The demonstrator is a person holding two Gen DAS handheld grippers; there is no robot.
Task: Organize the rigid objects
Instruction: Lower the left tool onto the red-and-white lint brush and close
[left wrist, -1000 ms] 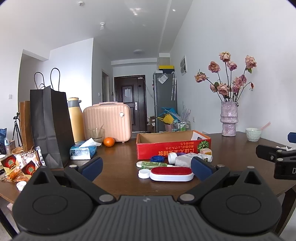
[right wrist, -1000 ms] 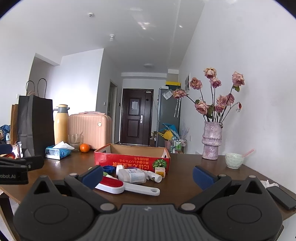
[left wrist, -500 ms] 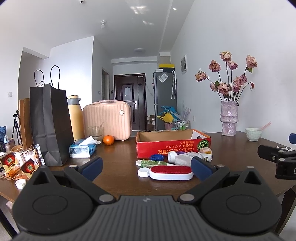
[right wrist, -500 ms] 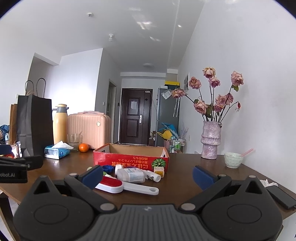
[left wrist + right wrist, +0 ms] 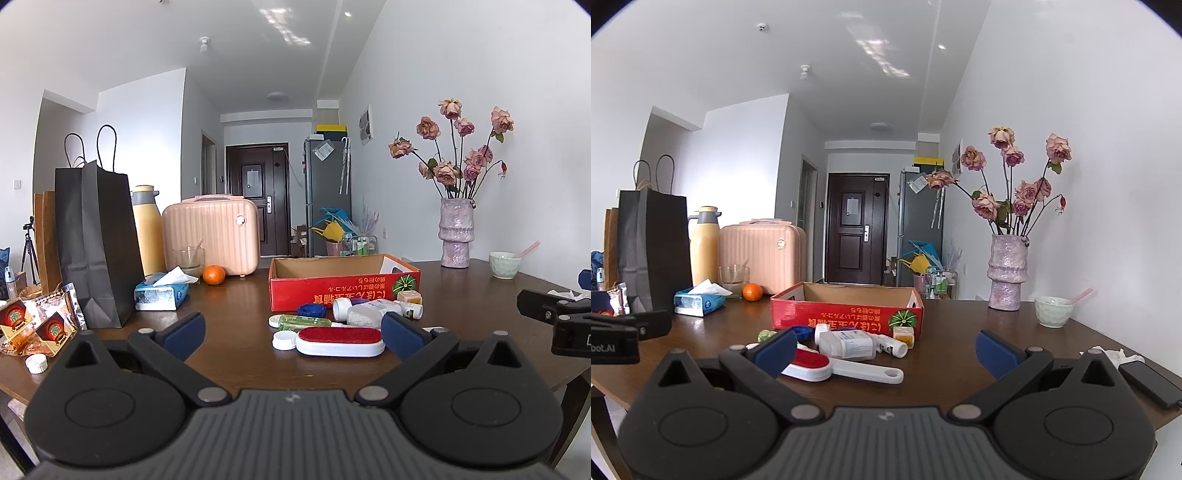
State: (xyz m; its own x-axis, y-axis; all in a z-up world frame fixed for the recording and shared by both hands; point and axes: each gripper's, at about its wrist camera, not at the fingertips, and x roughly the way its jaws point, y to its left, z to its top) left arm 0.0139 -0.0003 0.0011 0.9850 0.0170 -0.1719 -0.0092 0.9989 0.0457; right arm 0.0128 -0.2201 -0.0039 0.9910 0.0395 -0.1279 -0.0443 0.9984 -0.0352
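Both tongs — left tongs (image 5: 291, 330) and right tongs (image 5: 886, 347) — are hovering released, grasping nothing, low in frame; next likely needs closing on the lint brush (image 5: 340, 340) for the red box (image 5: 343, 282)

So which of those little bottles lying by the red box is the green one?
The slim green bottle, lying on its side just behind the red-topped brush; the bigger bottle beside it is white and translucent.

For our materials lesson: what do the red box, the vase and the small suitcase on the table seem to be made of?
Red box: likely corrugated cardboard, printed matt red outside, bare brown inside.
Vase: probably glazed ceramic, with a mottled, bumpy lilac surface.
Small suitcase: seemingly hard moulded plastic, ribbed pink shell with a soft sheen.
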